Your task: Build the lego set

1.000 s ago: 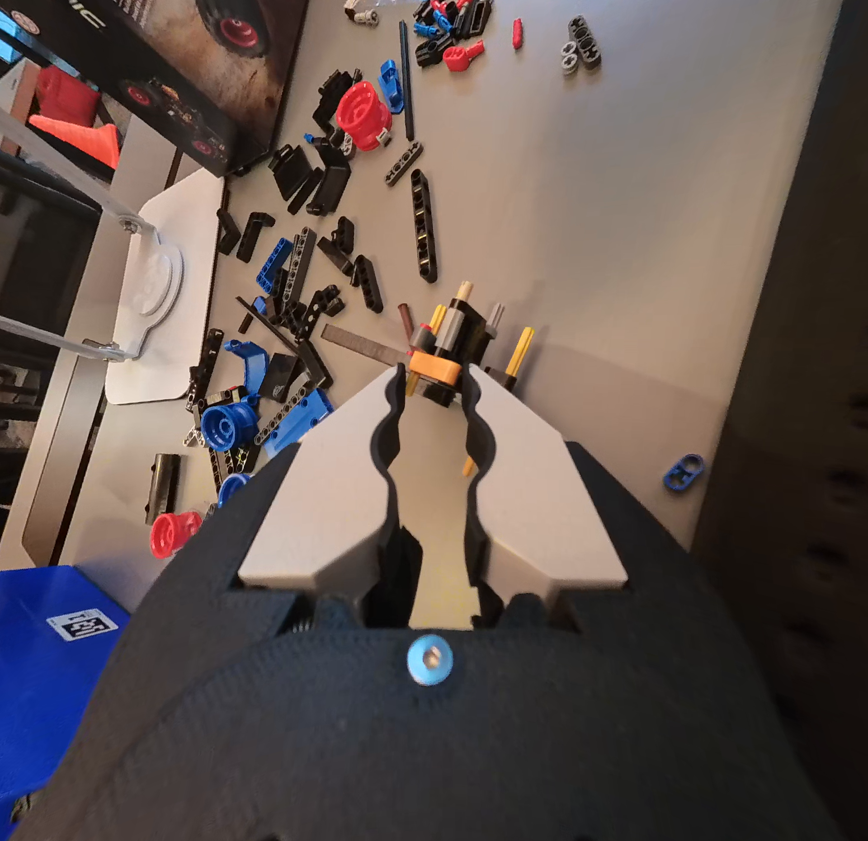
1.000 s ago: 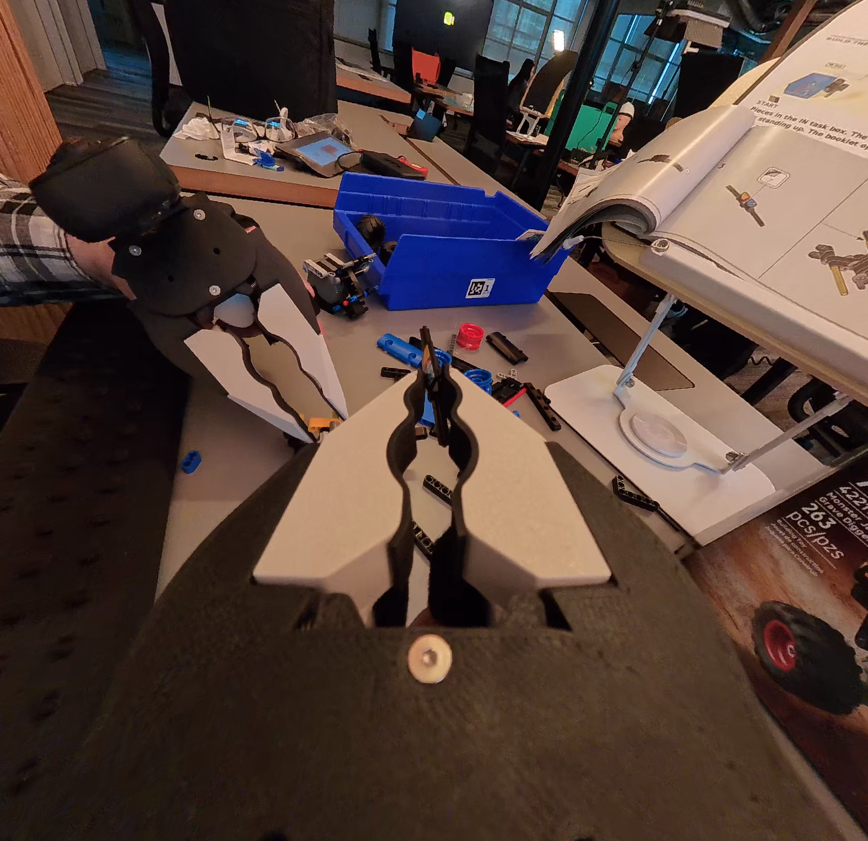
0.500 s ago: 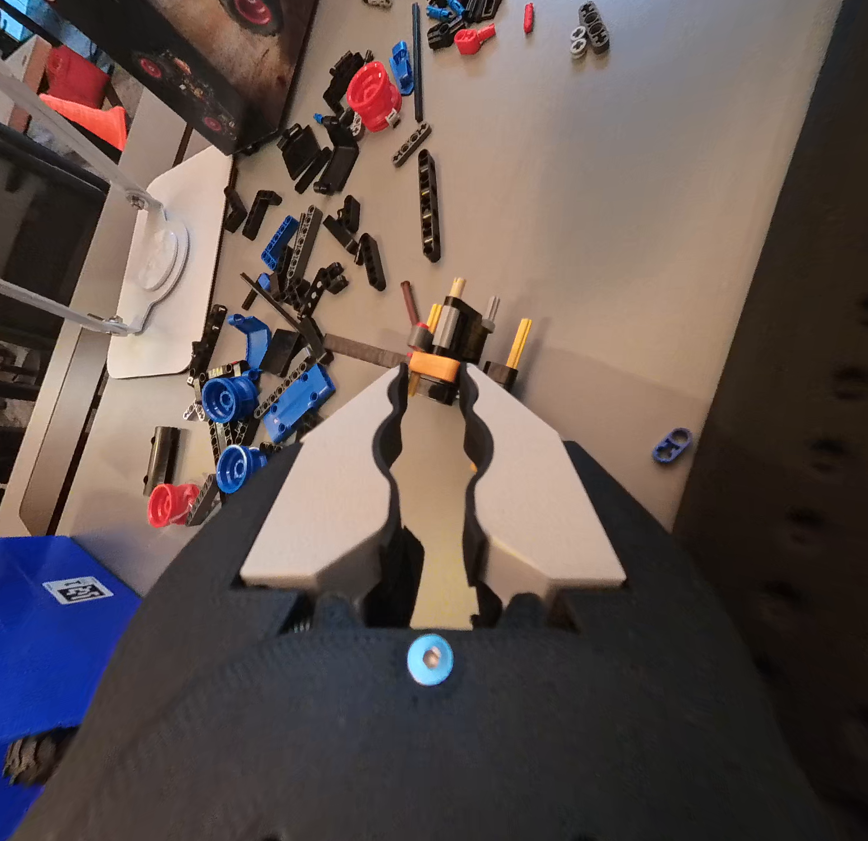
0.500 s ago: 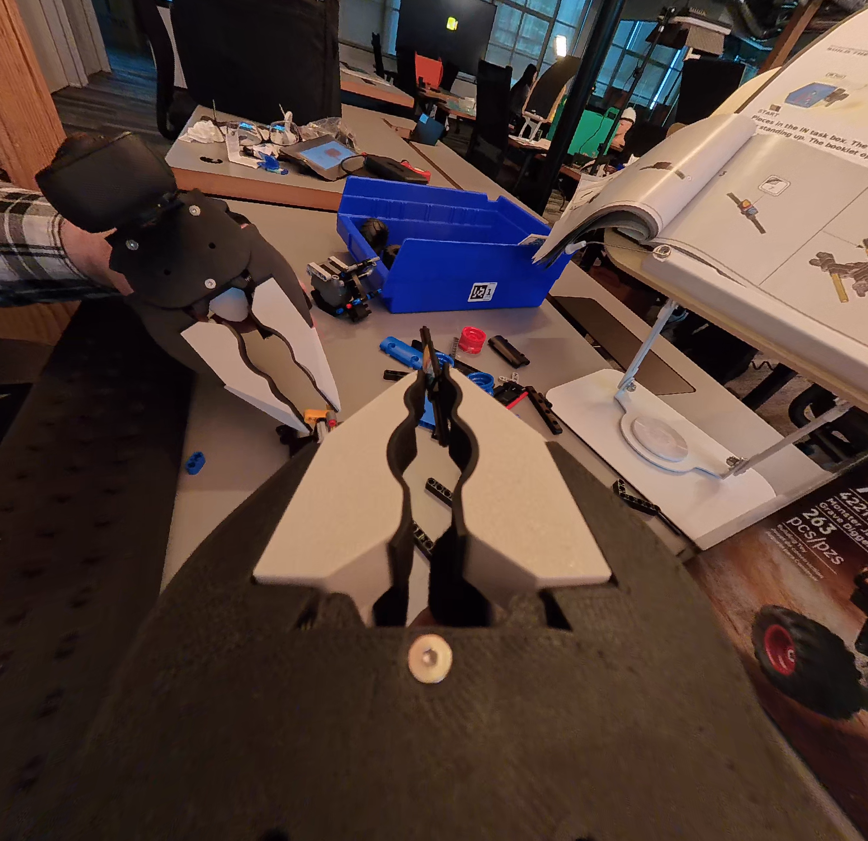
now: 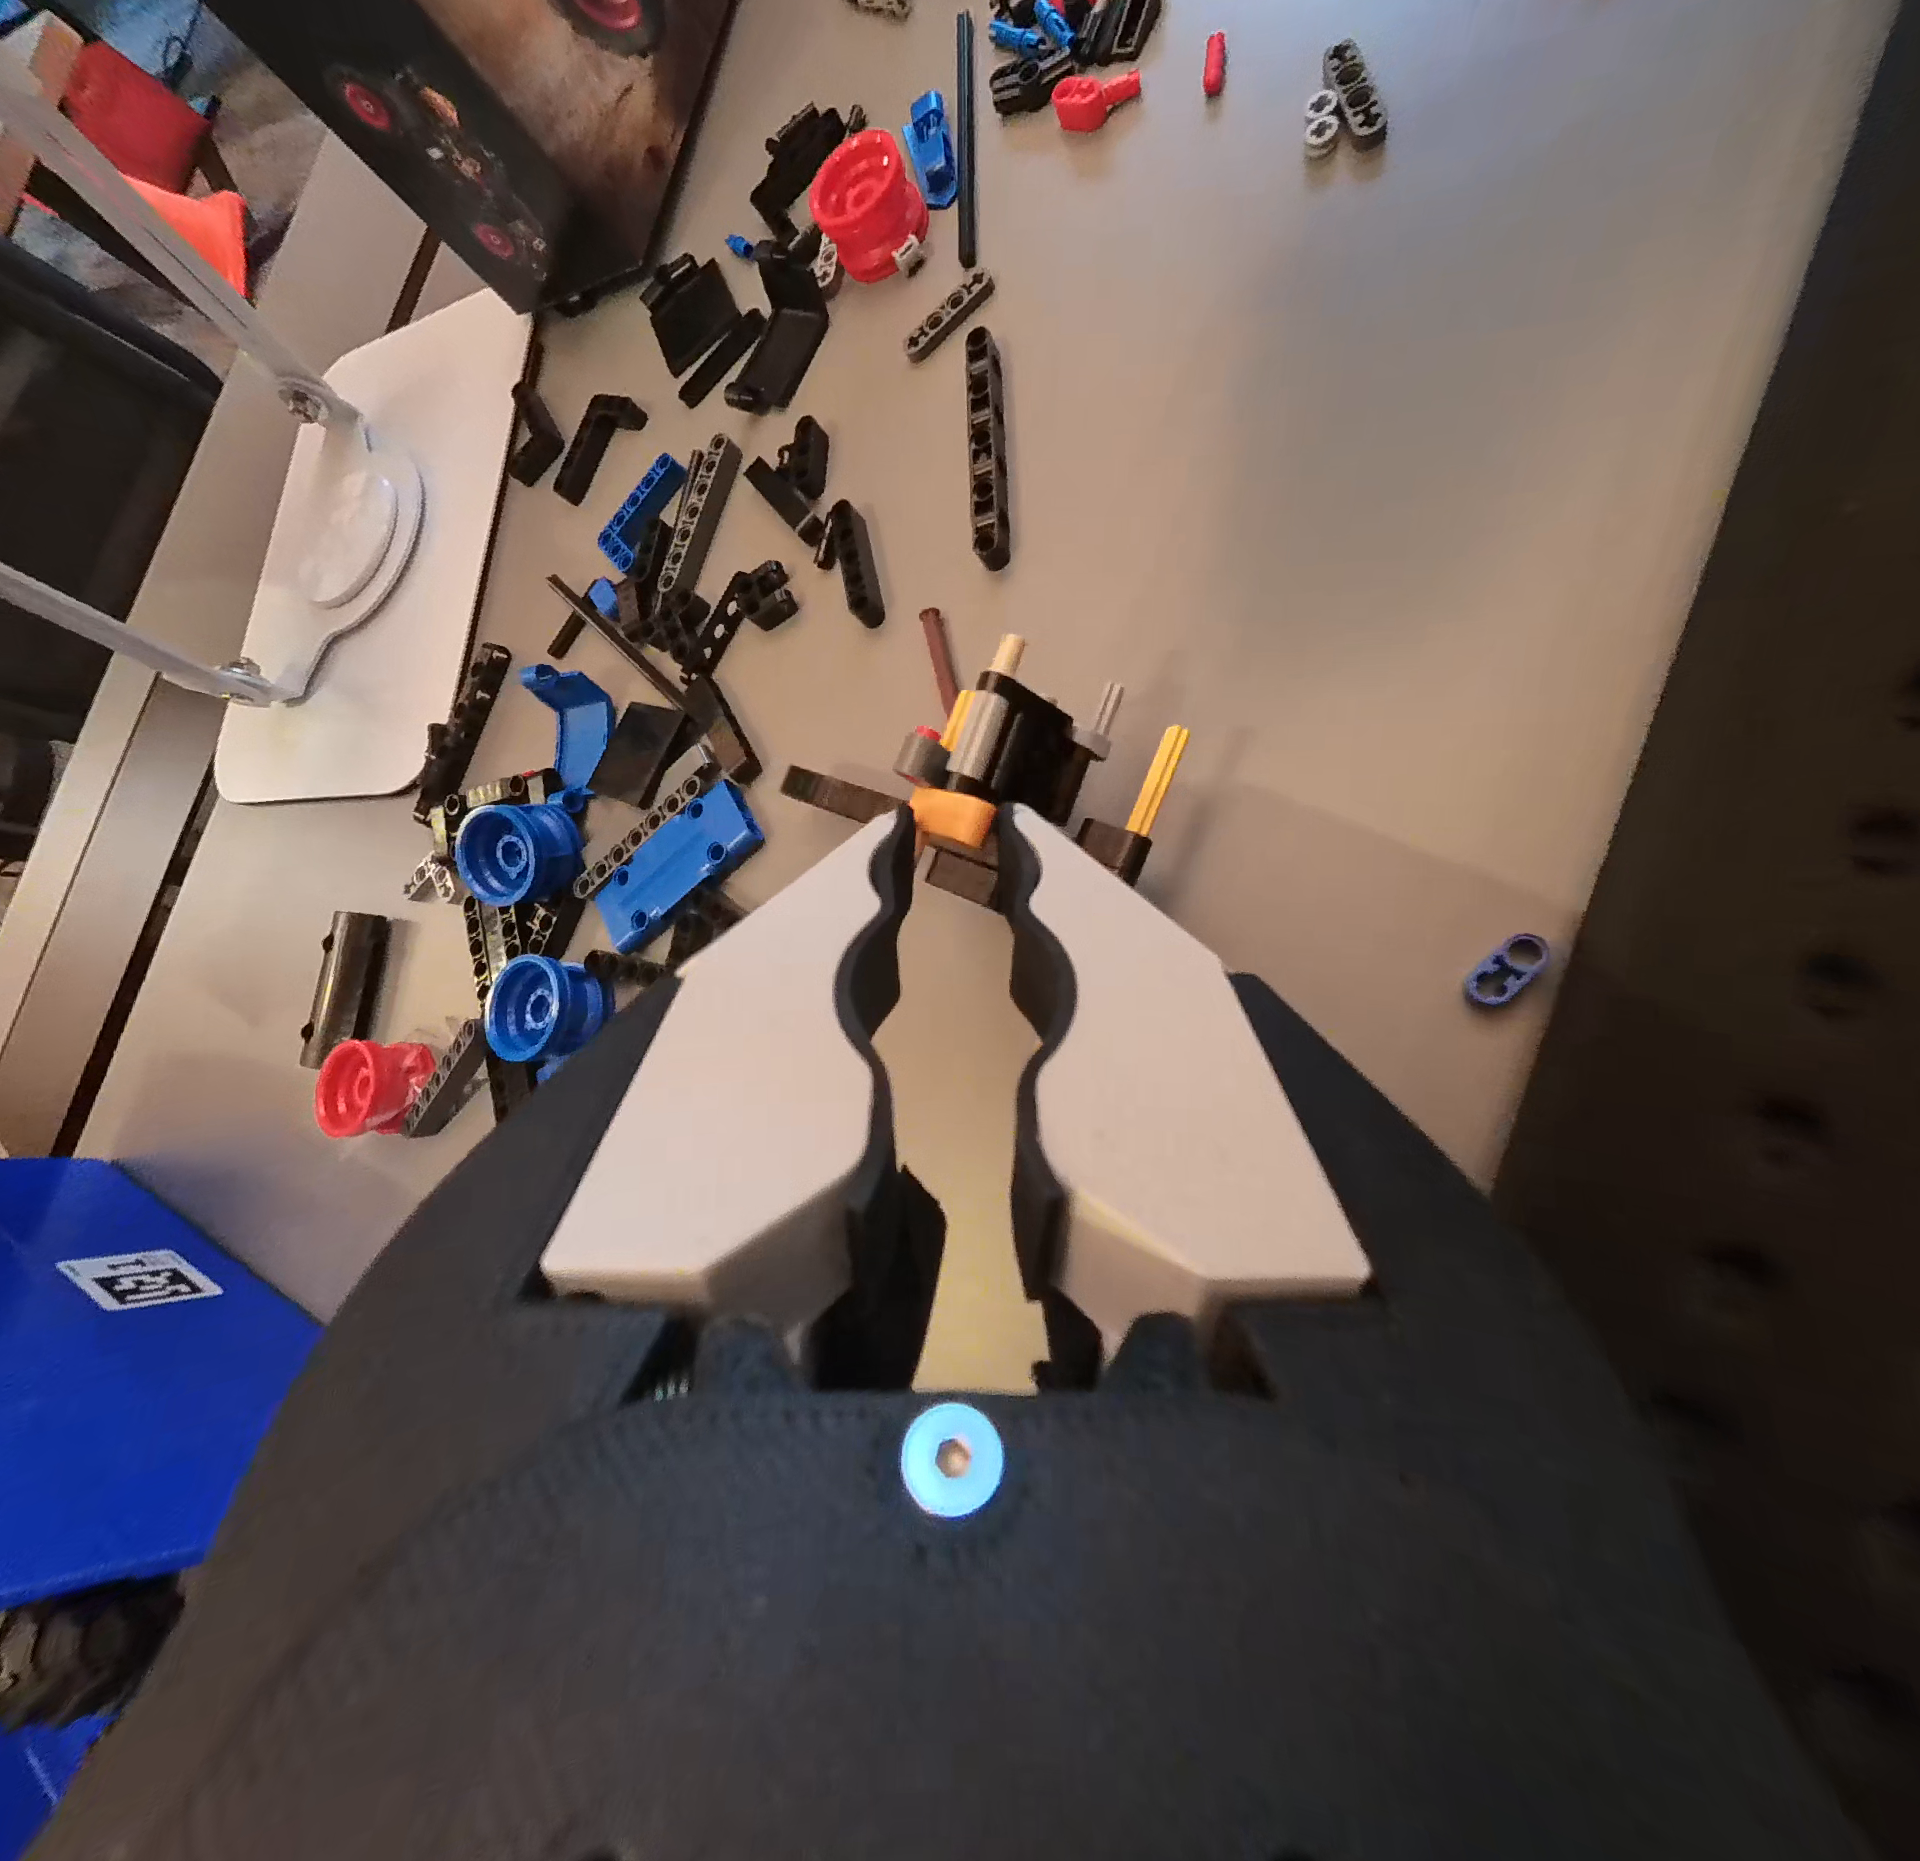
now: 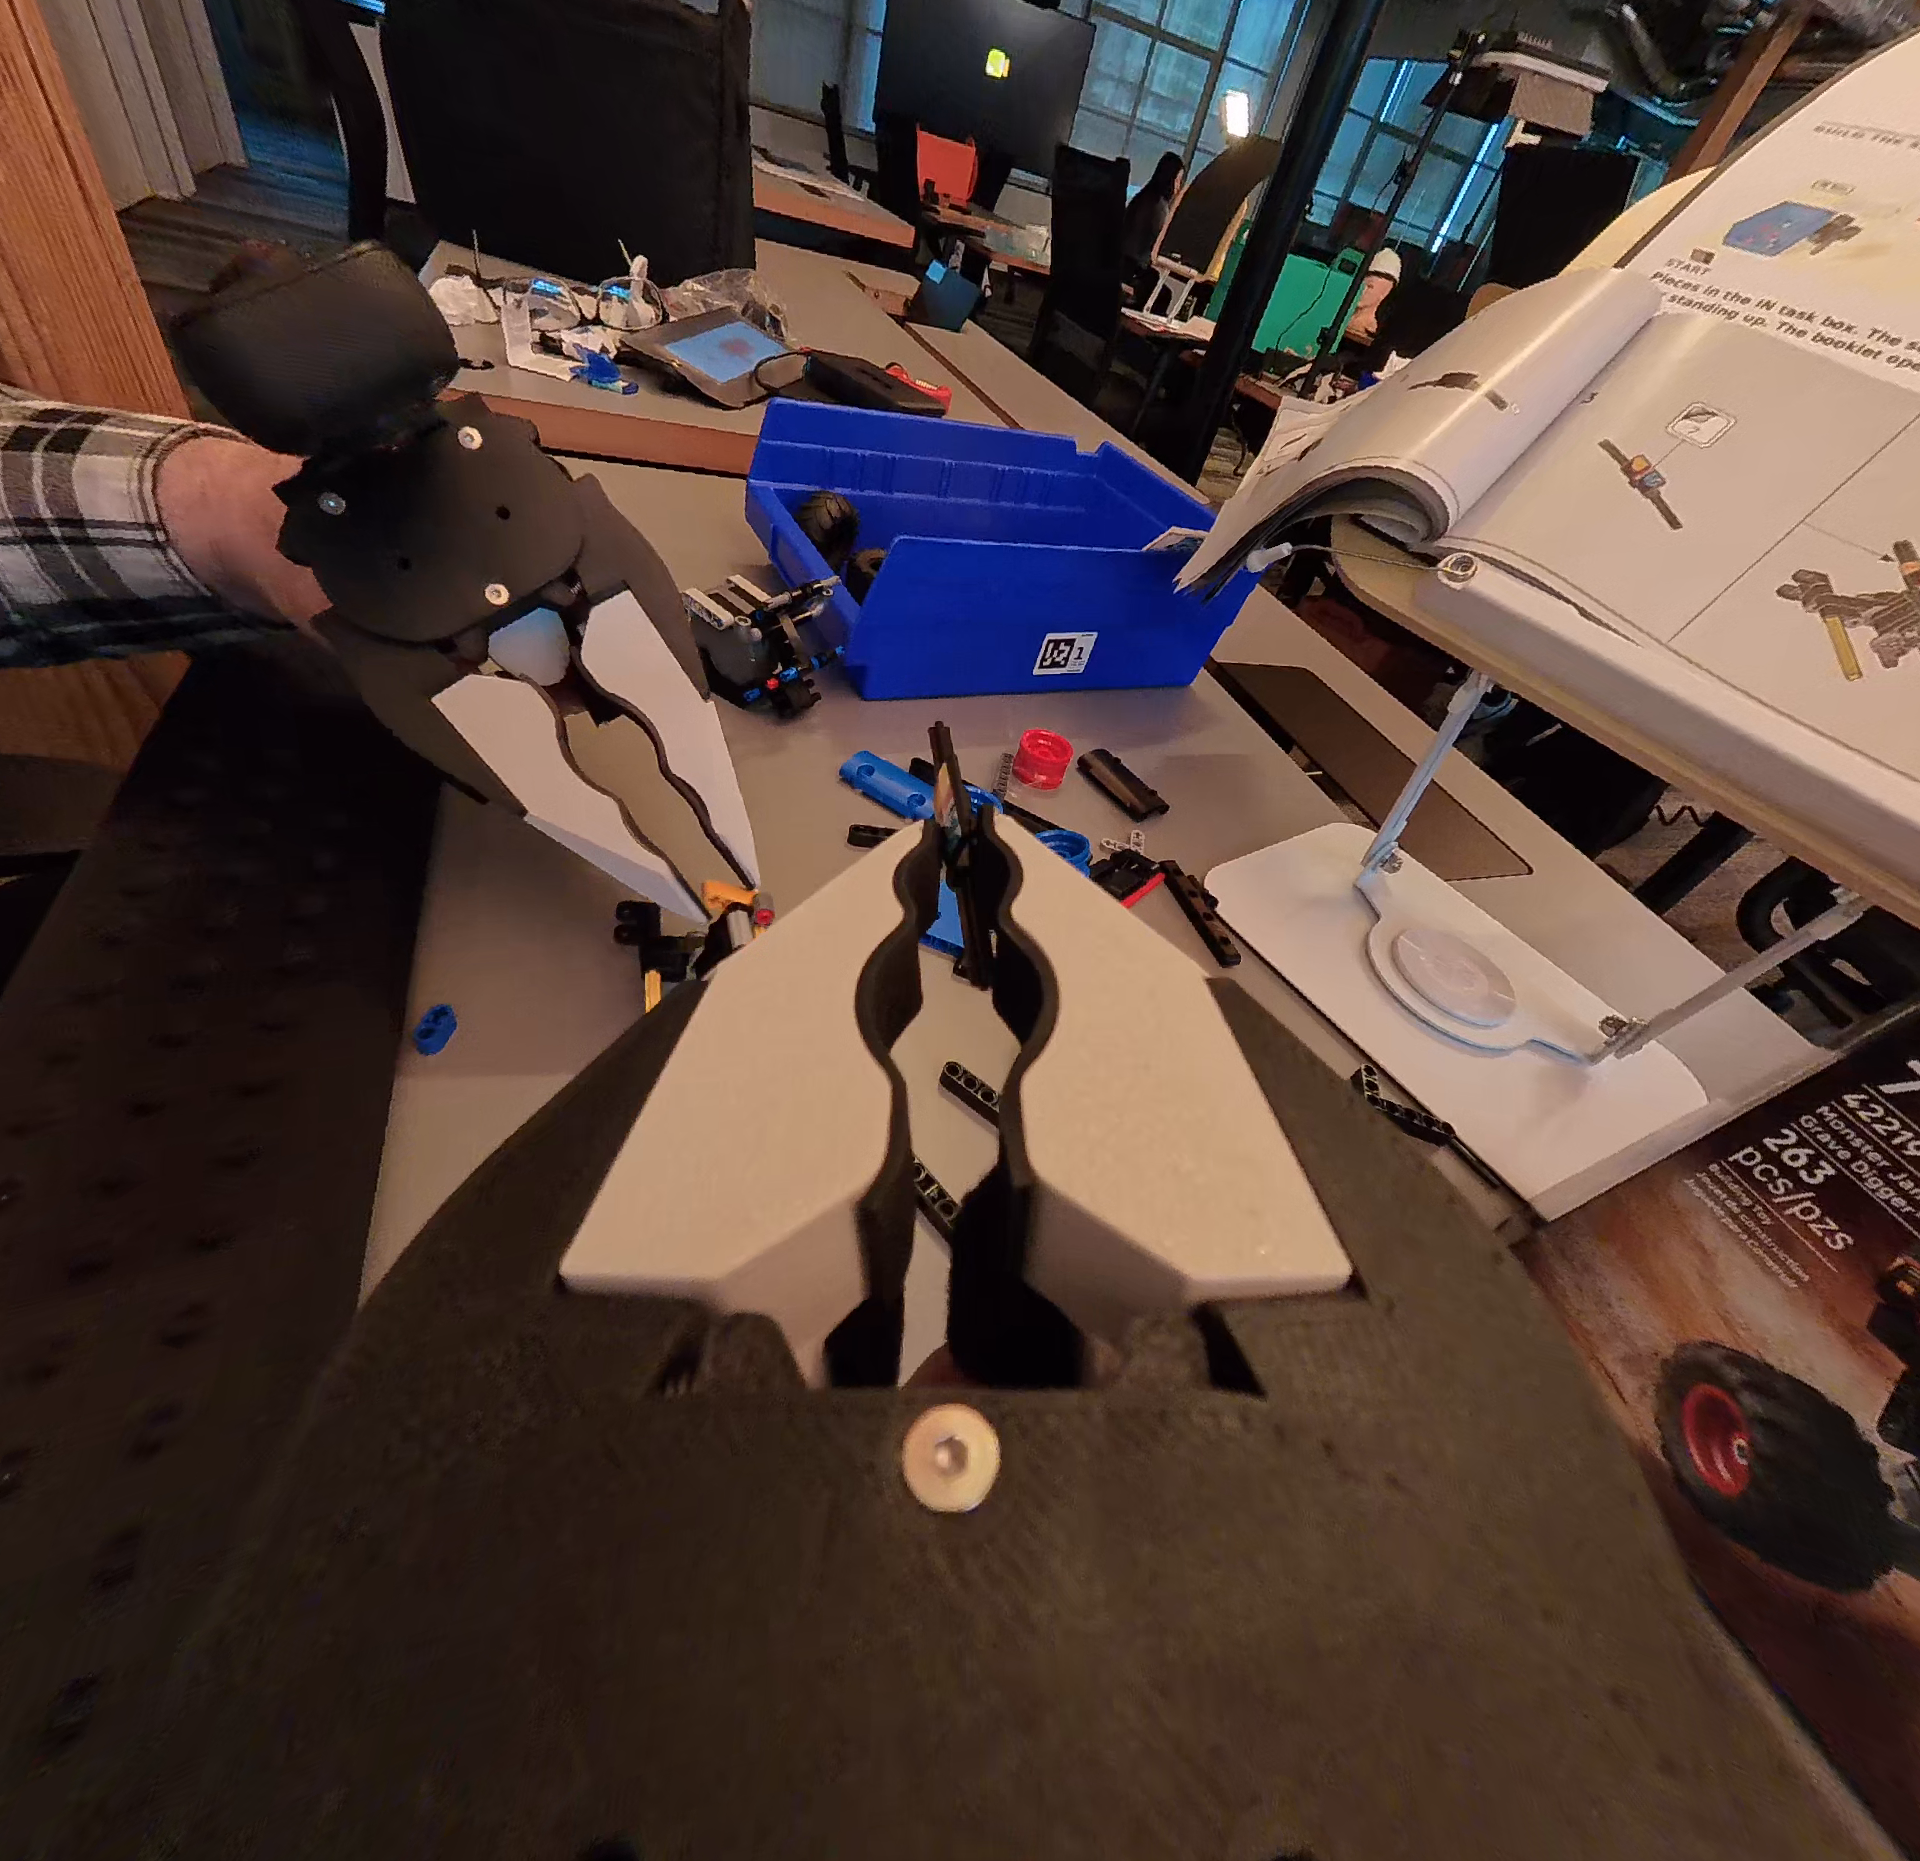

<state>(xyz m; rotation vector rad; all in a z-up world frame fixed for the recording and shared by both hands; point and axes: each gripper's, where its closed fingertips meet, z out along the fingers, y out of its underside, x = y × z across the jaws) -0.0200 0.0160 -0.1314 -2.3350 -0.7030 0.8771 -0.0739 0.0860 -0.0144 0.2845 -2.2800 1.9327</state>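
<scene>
Your left gripper (image 5: 954,837) clamped on the orange-and-black assembly (image 5: 997,762) at its tips, near the desk (image 5: 1299,440) edge, your right gripper (image 6: 961,835) pinching a thin black axle (image 6: 961,855) upright.

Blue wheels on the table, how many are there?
2. One blue wheel sits in the parts pile beside a blue plate, and the other lies just below it, next to a small red wheel. More may hide under the gripper.

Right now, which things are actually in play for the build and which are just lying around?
In play:
- left gripper, jaws shut on the small assembly
- right gripper, jaws shut on a thin black axle
- open instruction booklet
- loose parts pile

Lying about:
- blue bin
- set box
- tablet on the far table
</scene>
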